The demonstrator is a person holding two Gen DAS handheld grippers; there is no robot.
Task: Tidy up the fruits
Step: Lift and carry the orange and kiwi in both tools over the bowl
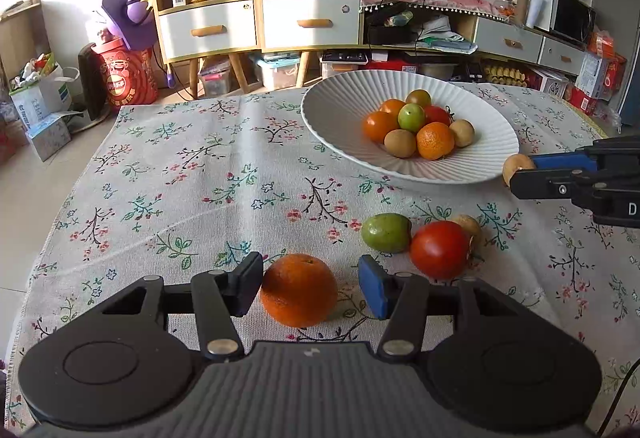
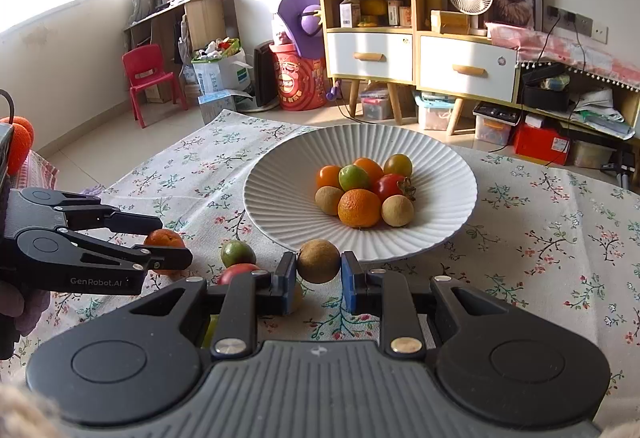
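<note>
A white ribbed plate [image 1: 348, 142] [image 2: 280, 214] holds several fruits: oranges, brown round fruits, a green one, tomatoes. My left gripper [image 1: 310, 288] is open around an orange [image 1: 298, 290] on the tablecloth, its pads either side of it. That orange also shows in the right wrist view [image 2: 162, 238], between the left gripper's [image 2: 170, 242] fingers. My right gripper [image 2: 319, 274] is shut on a brown round fruit [image 2: 319, 261] just before the plate's near rim; it shows in the left wrist view [image 1: 516, 166] too. A green fruit [image 1: 386, 233], a red tomato [image 1: 439, 249] and another brown fruit [image 1: 468, 226] lie on the cloth.
The floral tablecloth [image 1: 180, 178] covers the table. Behind the table stand a wooden drawer cabinet [image 1: 256, 22], a red drum [image 1: 128, 78], boxes, and a red chair [image 2: 150, 78].
</note>
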